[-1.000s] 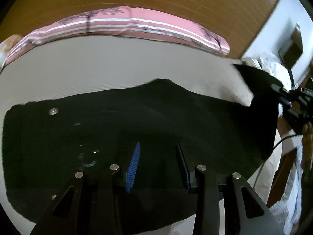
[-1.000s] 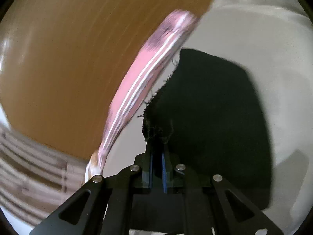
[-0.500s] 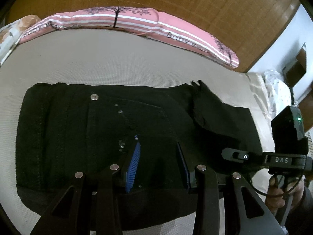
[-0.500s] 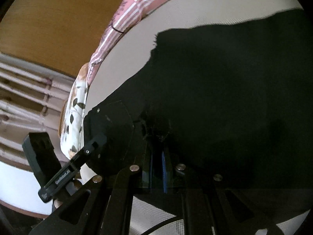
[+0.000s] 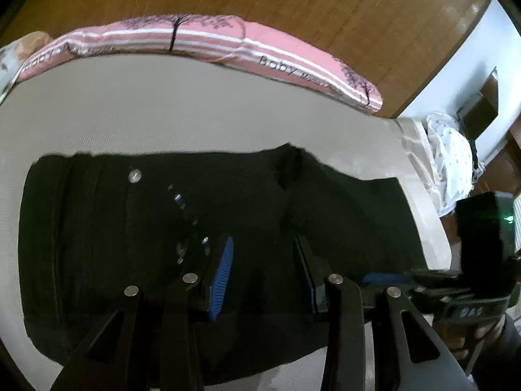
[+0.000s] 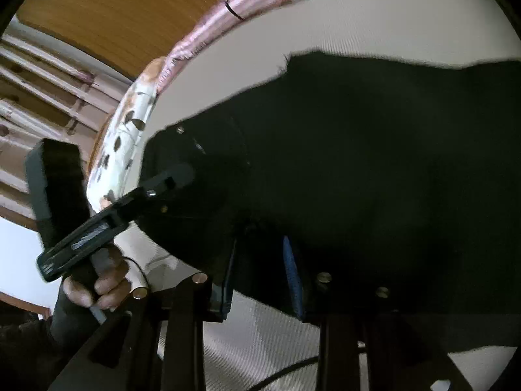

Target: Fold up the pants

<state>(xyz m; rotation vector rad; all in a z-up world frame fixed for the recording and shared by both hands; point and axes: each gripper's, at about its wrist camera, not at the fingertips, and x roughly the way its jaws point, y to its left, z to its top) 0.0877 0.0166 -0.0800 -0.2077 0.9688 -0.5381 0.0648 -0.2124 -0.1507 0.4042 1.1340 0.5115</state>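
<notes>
Black pants point(image 5: 156, 228) lie spread flat on a pale woven bed point(image 5: 162, 114), with one leg folded over so its frayed hem point(image 5: 289, 153) sits up on top of the seat. No box, basket or other container shows in either view; the pants rest straight on the bed.

Ahead of the left gripper point(image 5: 263, 270) the cloth fills most of the view, the metal waist button point(image 5: 134, 175) up and to its left and a row of small rivets point(image 5: 177, 198) running down toward its left finger. Its jaws stand partly apart over the fabric, blue pads point(image 5: 221, 273) facing each other, and nothing is pinched between them. Whether the tips touch the cloth cannot be told.

The right gripper point(image 6: 260, 273) points down at the near edge of the pants. Its jaws are opening, with the dark edge of the cloth lying between the fingers point(image 6: 291, 277) and the pads no longer pressed on it.

From the right wrist view, the left hand point(image 6: 97, 283) is off to the left, wrapped round the handle of its tool, which reaches in over the waist end of the pants. From the left wrist view, the right tool comes in low from the right edge.

Beyond the pants, at the far edge of the bed, lies a pink striped pillow point(image 5: 276, 52), and behind it a brown wooden headboard point(image 5: 293, 0).
</notes>
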